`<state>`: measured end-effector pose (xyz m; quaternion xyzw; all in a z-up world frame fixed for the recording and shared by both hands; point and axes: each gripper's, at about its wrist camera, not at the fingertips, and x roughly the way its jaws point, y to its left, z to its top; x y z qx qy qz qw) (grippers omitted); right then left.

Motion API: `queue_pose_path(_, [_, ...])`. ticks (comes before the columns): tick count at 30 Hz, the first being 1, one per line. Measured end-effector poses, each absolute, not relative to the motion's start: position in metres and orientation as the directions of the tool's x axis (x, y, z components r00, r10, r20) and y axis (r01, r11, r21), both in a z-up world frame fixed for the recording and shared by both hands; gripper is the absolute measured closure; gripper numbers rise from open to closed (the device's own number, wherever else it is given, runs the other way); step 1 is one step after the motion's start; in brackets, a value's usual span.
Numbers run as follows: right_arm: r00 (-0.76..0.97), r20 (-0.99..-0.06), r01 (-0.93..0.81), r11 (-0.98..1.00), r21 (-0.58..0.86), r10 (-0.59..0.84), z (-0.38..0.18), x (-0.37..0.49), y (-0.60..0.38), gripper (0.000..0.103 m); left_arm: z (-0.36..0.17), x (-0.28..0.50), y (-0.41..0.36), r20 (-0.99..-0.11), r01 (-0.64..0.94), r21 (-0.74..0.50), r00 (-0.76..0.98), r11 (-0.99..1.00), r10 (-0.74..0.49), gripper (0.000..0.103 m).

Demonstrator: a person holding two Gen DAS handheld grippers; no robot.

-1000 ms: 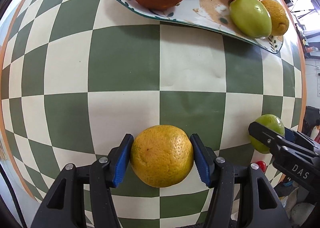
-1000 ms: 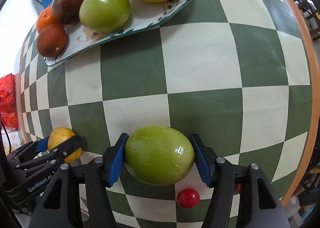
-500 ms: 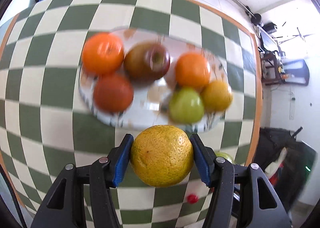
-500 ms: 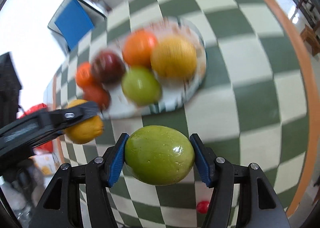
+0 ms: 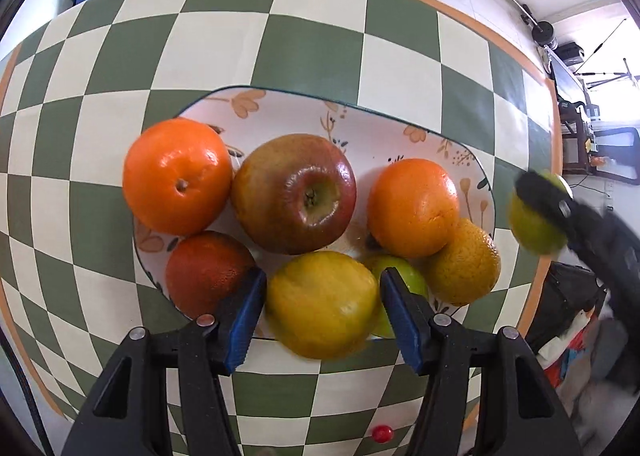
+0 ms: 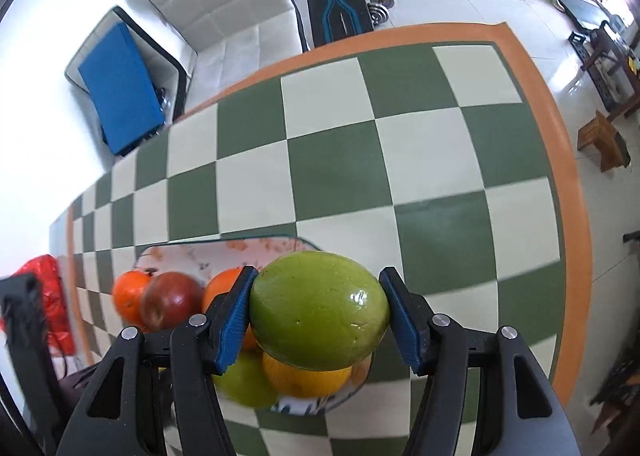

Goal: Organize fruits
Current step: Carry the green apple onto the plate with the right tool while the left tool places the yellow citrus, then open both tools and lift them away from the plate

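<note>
Transport step. Left hand-held gripper clamps yellow citrus above plate; right hand-held gripper clamps green fruit above plate's right end. Next: lower into free gaps, release.

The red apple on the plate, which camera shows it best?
Left wrist view: the red apple sits whole and sharp mid-plate, stem cavity facing the camera. In the right wrist view it is small, blurred and low at the left.

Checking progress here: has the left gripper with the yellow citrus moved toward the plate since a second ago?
Yes. The left gripper, shut on the yellow citrus, has risen and advanced from bare tablecloth to the plate.
</note>
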<state>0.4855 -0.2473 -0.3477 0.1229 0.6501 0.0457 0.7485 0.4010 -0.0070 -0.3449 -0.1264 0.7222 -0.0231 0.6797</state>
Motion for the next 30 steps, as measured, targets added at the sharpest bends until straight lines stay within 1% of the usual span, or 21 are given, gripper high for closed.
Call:
queue_pose_path(1, [0.143, -0.964, 0.087, 0.967, 0.238, 0.224, -0.354, 0.49, -0.243, 0.038, -0.344, 0.401, -0.007, -0.976, -0.151, -0.206, -0.041, 0.967, -0.214, 0.042])
queue_pose_path(3, [0.122, -0.965, 0.073, 0.968, 0.24, 0.23, -0.364, 0.495, -0.238, 0.038, -0.343, 0.399, -0.009, -0.973, -0.148, -0.218, -0.04, 0.965, -0.226, 0.03])
queue_pose_path(4, [0.112, -0.965, 0.069, 0.967, 0.245, 0.236, -0.367, 0.496, -0.235, 0.038, -0.342, 0.399, -0.009, -0.973, -0.145, -0.218, -0.041, 0.965, -0.226, 0.029])
queue_pose_path(5, [0.102, -0.966, 0.067, 0.967, 0.245, 0.238, -0.37, 0.497, -0.234, 0.038, -0.342, 0.399, -0.009, -0.974, -0.144, -0.215, -0.043, 0.966, -0.224, 0.026])
queue_pose_path(6, [0.094, -0.966, 0.063, 0.967, 0.247, 0.24, -0.373, 0.497, -0.232, 0.038, -0.341, 0.399, -0.009, -0.973, -0.146, -0.22, -0.044, 0.965, -0.228, 0.021])
queue_pose_path(7, [0.088, -0.966, 0.061, 0.967, 0.249, 0.243, -0.375, 0.496, -0.231, 0.037, -0.34, 0.399, -0.009, -0.972, -0.147, -0.224, -0.043, 0.963, -0.232, 0.019])
queue_pose_path(8, [0.083, -0.964, 0.061, 0.964, 0.258, 0.253, -0.376, 0.496, -0.231, 0.031, -0.338, 0.399, -0.008, -0.972, -0.149, -0.223, -0.035, 0.963, -0.231, 0.018])
queue_pose_path(9, [0.08, -0.963, 0.066, 0.962, 0.264, 0.258, -0.376, 0.495, -0.231, 0.028, -0.334, 0.399, -0.007, -0.975, -0.144, -0.215, -0.023, 0.966, -0.221, 0.017])
queue_pose_path(10, [0.079, -0.964, 0.068, 0.963, 0.26, 0.255, -0.376, 0.494, -0.232, 0.024, -0.331, 0.4, -0.008, -0.978, -0.137, -0.204, -0.011, 0.969, -0.208, 0.016])
queue_pose_path(15, [0.092, -0.966, 0.062, 0.967, 0.248, 0.242, -0.365, 0.487, -0.233, 0.023, -0.317, 0.404, -0.005, -0.988, -0.12, -0.151, 0.04, 0.981, -0.147, 0.015])
queue_pose_path(17, [0.108, -0.97, 0.042, 0.974, 0.224, 0.219, -0.355, 0.48, -0.231, 0.01, -0.308, 0.403, -0.001, -0.992, -0.107, -0.099, 0.087, 0.989, -0.09, 0.015])
queue_pose_path(18, [0.116, -0.972, 0.034, 0.977, 0.211, 0.206, -0.351, 0.476, -0.231, 0.009, -0.305, 0.402, 0.0, -0.993, -0.105, -0.075, 0.102, 0.992, -0.064, 0.015])
queue_pose_path(20, [0.141, -0.975, 0.008, 0.984, 0.176, 0.173, -0.339, 0.463, -0.227, 0.009, -0.297, 0.398, 0.007, -0.991, -0.105, -0.024, 0.137, 0.994, -0.009, 0.015])
queue_pose_path(23, [0.172, -0.977, -0.012, 0.992, 0.122, 0.122, -0.327, 0.443, -0.219, 0.007, -0.293, 0.39, 0.016, -0.989, -0.112, -0.016, 0.147, 0.994, 0.0, 0.015])
queue_pose_path(30, [0.238, -0.969, -0.035, 0.998, 0.058, 0.064, -0.307, 0.389, -0.204, 0.007, -0.28, 0.362, 0.024, -0.977, -0.103, 0.014, 0.212, 0.995, 0.036, 0.015])
